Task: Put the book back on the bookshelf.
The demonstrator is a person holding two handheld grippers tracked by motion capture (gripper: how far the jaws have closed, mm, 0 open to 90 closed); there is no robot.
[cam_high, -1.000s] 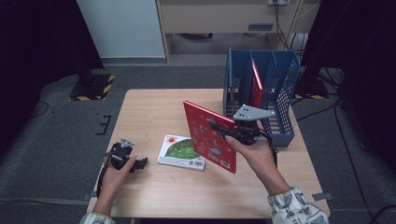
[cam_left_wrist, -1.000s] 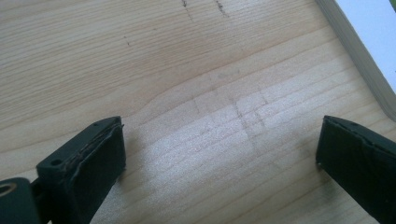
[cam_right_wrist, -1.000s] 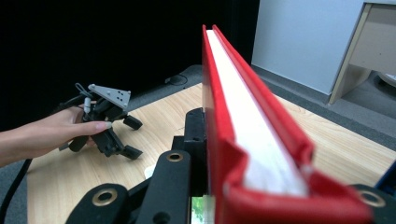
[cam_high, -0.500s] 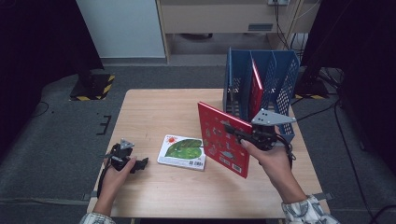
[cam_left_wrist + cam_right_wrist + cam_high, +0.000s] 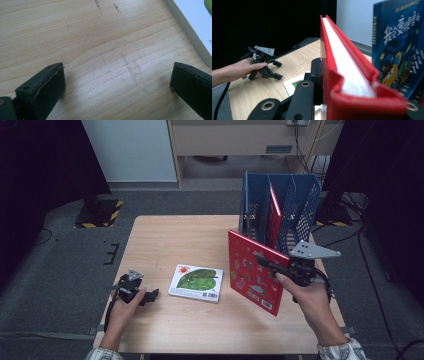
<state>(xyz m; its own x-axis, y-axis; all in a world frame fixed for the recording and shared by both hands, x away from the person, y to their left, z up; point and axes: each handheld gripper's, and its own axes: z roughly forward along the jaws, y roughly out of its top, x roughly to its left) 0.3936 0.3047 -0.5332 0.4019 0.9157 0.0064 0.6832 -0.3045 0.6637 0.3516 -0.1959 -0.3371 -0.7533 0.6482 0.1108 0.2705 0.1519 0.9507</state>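
Observation:
My right gripper point(image 5: 263, 262) is shut on a red hardcover book point(image 5: 251, 272) and holds it upright above the table's right side, just in front of the blue file rack point(image 5: 300, 205). In the right gripper view the red book point(image 5: 342, 70) runs edge-on between the jaws, and the right jaw is hidden behind it. A white book with a green leaf cover point(image 5: 196, 282) lies flat mid-table. My left gripper point(image 5: 148, 294) rests open on the wood at the front left, its jaws spread over bare table point(image 5: 117, 82) beside that book's edge point(image 5: 192, 30).
Another red book point(image 5: 273, 215) stands in one slot of the blue rack. A dark blue picture book cover point(image 5: 398, 45) stands upright close on the right of the held book. The left gripper point(image 5: 264, 62) and its hand lie across the table. Dark floor surrounds the table point(image 5: 175, 240).
The right gripper has carried the red book rightward, closer to the blue rack. The left gripper and the leaf book have stayed put.

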